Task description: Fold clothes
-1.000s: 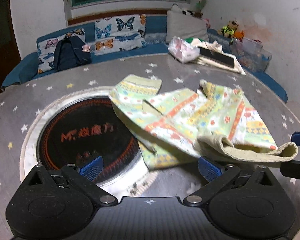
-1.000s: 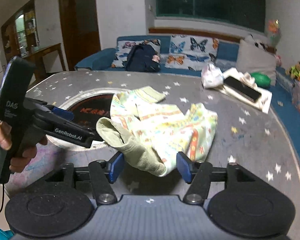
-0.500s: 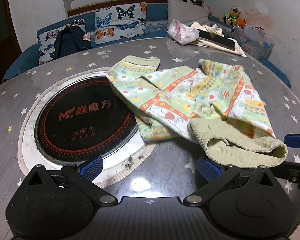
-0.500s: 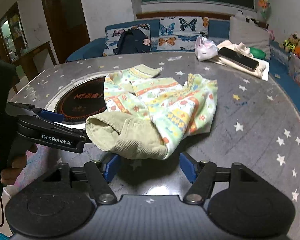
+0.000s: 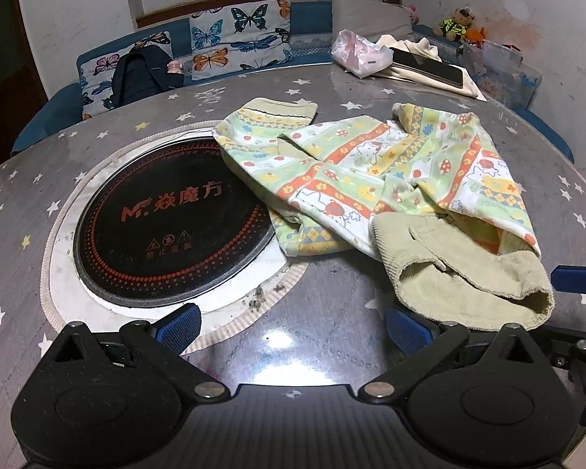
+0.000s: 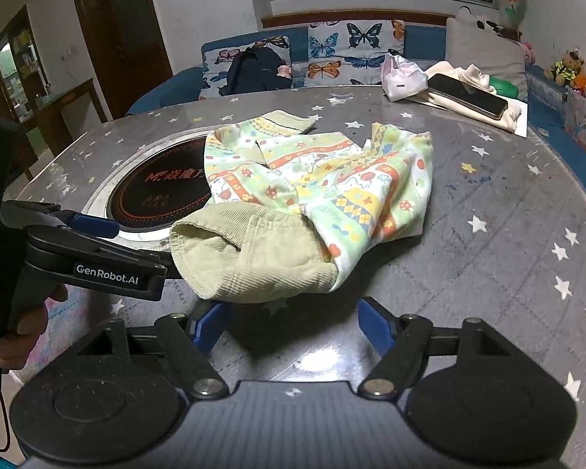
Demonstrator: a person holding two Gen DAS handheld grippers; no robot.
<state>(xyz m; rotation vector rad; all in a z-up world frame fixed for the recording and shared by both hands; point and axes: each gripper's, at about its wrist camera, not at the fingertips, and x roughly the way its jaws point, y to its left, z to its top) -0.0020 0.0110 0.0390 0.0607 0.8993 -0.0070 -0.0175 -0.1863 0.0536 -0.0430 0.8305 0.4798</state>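
Patterned child's garment [image 5: 375, 168] crumpled on starry worktop [image 5: 332, 336] (ribbed waistband nearest), partly over induction hob [image 5: 168, 226], left claw [image 5: 293, 326] and right claw [image 6: 291, 326] both spread wide, empty.

Ahead of both grippers, the pale-green cotton garment [image 5: 375, 164] shows orange and yellow cartoon stripes; its ribbed waistband [image 6: 254, 258] is olive; the grey table [image 6: 508, 234] carries white stars.
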